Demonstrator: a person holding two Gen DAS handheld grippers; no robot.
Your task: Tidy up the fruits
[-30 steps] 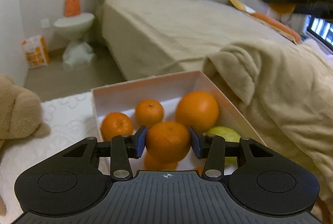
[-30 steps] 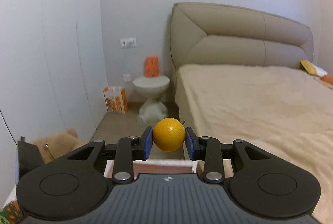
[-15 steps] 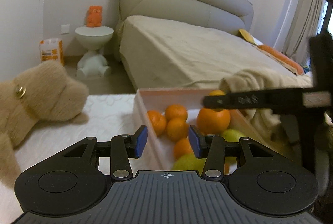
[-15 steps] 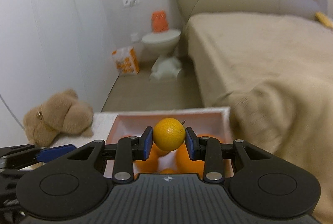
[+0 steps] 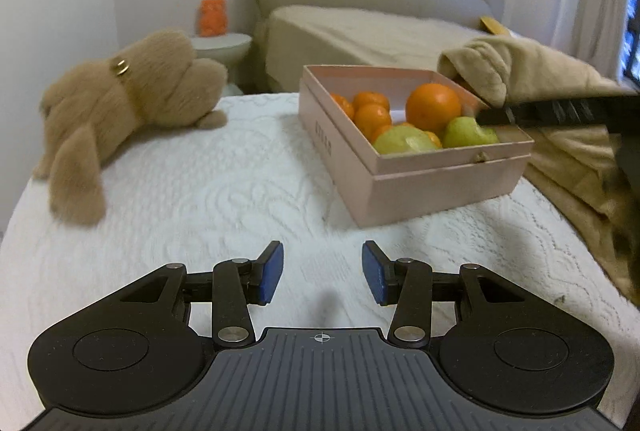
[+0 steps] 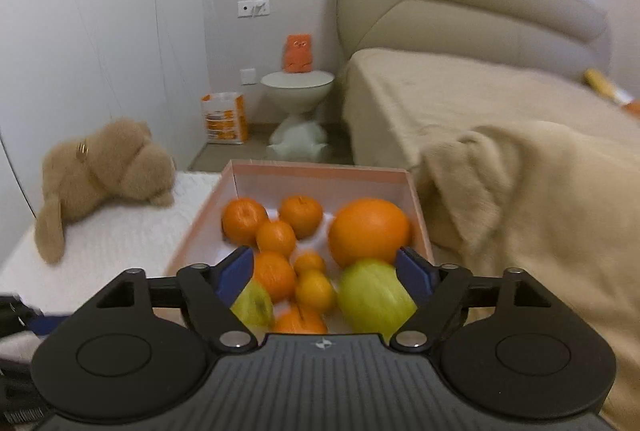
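Note:
A pink open box [image 5: 400, 183] [image 6: 320, 167] stands on the white quilted mattress [image 5: 200, 199]. It holds a large orange [image 5: 433, 103] [image 6: 370, 229], several mandarins [image 6: 244, 221] and two green fruits [image 5: 404, 145] [image 6: 376, 297]. My right gripper [image 6: 326, 269] hovers low over the near end of the box. Its jaws are opening wide and grip nothing; the fruit lies below them. In the left wrist view it shows as a black bar [image 5: 560, 111] reaching over the box. My left gripper [image 5: 322, 273] is open and empty, over bare mattress short of the box.
A tan plush toy [image 5: 120, 103] [image 6: 100, 171] lies on the mattress left of the box. A beige blanket [image 5: 540, 79] [image 6: 540, 191] is heaped against the box's right side. Behind are a beige bed [image 6: 460, 91] and a white side table [image 6: 298, 91].
My left gripper let go of a mandarin in the box and drew back over the mattress. My right gripper came down over the box and spread its jaws, releasing its small orange.

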